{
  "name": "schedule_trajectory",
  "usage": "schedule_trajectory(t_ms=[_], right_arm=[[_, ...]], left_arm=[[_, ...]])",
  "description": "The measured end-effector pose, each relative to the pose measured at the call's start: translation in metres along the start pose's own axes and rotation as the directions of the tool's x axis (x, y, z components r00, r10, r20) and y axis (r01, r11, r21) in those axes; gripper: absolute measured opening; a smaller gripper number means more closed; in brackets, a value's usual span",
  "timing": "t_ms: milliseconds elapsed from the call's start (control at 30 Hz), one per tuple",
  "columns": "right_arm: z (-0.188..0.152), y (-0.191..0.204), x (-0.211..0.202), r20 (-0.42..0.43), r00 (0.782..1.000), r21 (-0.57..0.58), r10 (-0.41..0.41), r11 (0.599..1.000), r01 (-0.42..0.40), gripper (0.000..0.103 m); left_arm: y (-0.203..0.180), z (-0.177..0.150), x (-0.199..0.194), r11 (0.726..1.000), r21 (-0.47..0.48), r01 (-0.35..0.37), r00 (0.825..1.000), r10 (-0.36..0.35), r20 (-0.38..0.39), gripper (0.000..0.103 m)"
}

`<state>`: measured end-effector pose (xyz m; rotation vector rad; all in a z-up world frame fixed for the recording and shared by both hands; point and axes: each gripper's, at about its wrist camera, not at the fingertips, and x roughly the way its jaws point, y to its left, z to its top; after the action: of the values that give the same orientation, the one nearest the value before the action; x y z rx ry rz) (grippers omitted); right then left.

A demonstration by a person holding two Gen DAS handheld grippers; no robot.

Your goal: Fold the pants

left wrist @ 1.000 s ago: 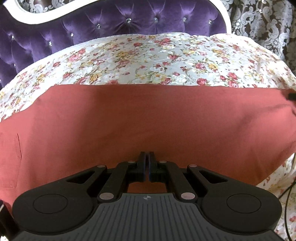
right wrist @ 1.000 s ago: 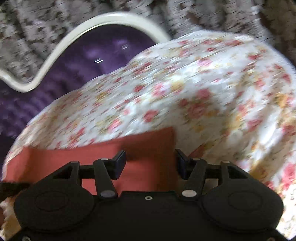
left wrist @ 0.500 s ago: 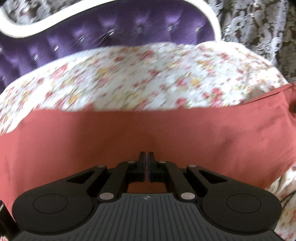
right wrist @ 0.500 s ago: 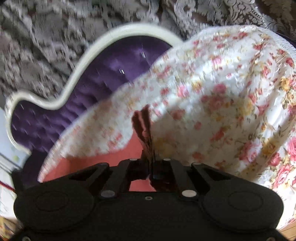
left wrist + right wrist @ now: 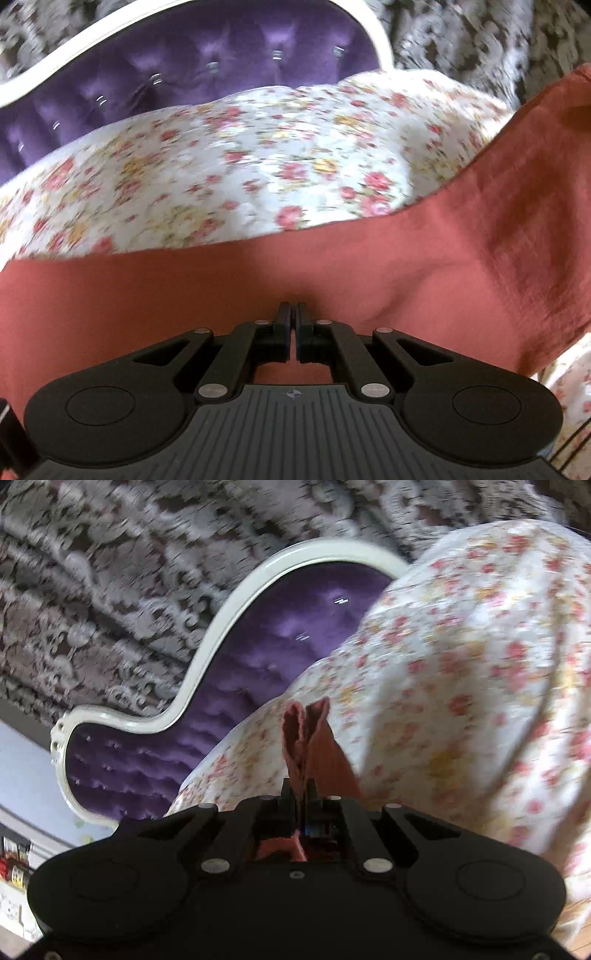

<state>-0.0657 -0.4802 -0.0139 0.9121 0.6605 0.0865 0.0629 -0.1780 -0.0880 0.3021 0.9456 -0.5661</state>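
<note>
Pants (image 5: 369,273): on the floral bed, right end now lifted. Your right gripper (image 5: 300,794) has just clamped that end (cloth bunched between jaws); left gripper (image 5: 293,321) pinches near edge. Fold-over can begin.

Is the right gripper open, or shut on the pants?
Shut on the pants: the right gripper pinches a bunched red fold between its fingers.

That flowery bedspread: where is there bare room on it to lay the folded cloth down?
The widest free patch of the floral bedspread lies between the purple headboard and the far edge of the terracotta pants. A thin strip shows at the right beyond the pants. The near side is covered by the pants, which the left tool and the right tool both grip.
</note>
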Motion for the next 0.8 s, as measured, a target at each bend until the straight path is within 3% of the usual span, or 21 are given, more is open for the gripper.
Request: schedule_trajectory(t_ms=[167,367,600,733,800], right_arm=[[-0.019,0.058,0.047,-0.069,0.994,-0.057,0.085,0.994,-0.089,0.012],[-0.066,0.112,0.144,-0.213,0.967,-0.108,0.143,0.98,-0.168,0.012],[-0.138,0.143,0.235,-0.32,0.946,-0.227,0.058,0.964,-0.136,0.013],[-0.168,0.159,0.25,-0.306,0.952,-0.379,-0.012,0.919,-0.11,0.027],[-0.171,0.166,0.242,-0.301,0.954,-0.405,0.015,0.903,-0.142,0.037]], left_arm=[[0.057,-0.009,-0.028,0.994,-0.077,-0.077,0.996,0.08,0.031,0.003],[0.129,-0.036,-0.06,0.968,-0.177,-0.176,0.983,0.184,0.029,0.003],[0.191,-0.071,-0.083,0.923,-0.286,-0.257,0.964,0.264,-0.015,0.003],[0.21,-0.081,-0.091,0.904,-0.332,-0.268,0.961,0.275,-0.029,0.003],[0.215,-0.083,-0.097,0.899,-0.343,-0.271,0.96,0.28,-0.023,0.003]])
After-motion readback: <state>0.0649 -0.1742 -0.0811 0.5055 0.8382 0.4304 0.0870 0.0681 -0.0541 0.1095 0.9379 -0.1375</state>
